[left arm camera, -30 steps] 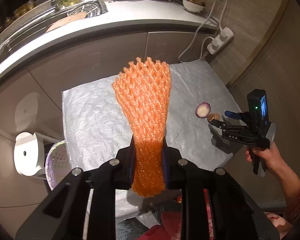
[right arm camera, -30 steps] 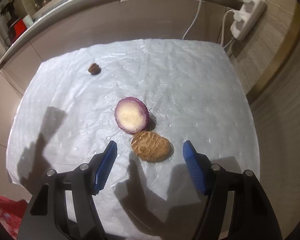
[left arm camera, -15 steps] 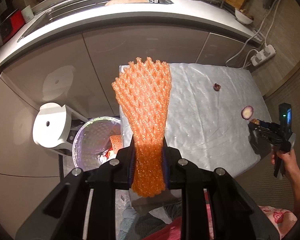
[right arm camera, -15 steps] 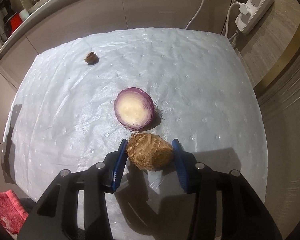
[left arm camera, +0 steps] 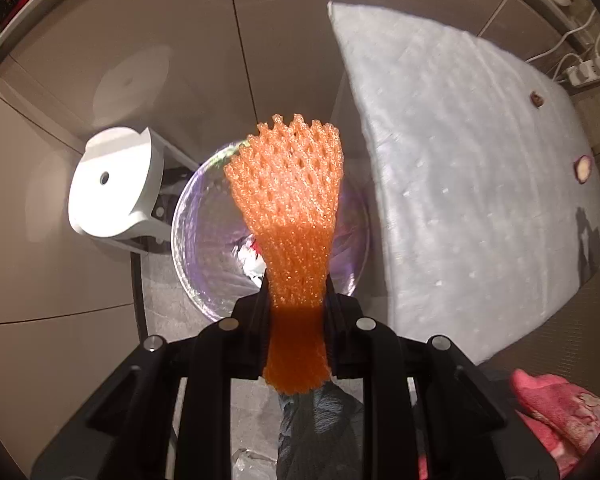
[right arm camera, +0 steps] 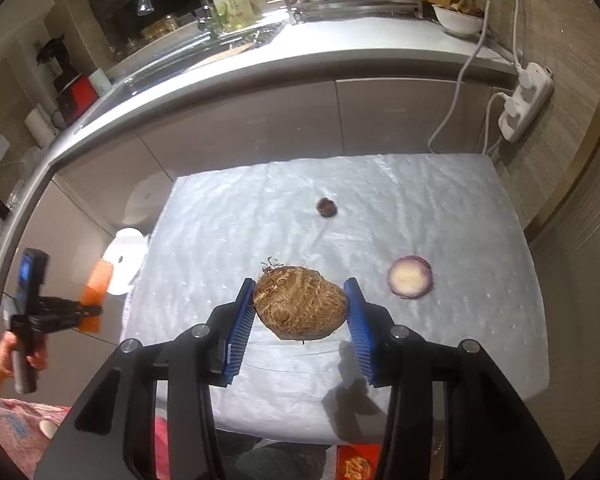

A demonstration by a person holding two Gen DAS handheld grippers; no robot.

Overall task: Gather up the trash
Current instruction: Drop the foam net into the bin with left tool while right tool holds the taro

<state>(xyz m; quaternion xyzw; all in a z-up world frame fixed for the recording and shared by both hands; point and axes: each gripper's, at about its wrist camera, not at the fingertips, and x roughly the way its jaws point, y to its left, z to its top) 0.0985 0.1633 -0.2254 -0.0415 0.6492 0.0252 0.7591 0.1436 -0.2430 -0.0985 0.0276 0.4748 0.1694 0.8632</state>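
Trash is mid-transfer on both sides. The orange foam net (left arm camera: 290,216) is pinched tight in the left gripper (left arm camera: 296,292), which now points down over the open bin (left arm camera: 196,240) beside the table (left arm camera: 460,160) — a second ago it hung over the table instead. The right gripper (right arm camera: 300,308) has just closed its blue pads on the brown root (right arm camera: 300,304) and lifted it off the cloth. The onion slice (right arm camera: 410,276) and a small dark scrap (right arm camera: 326,207) remain — likely next.
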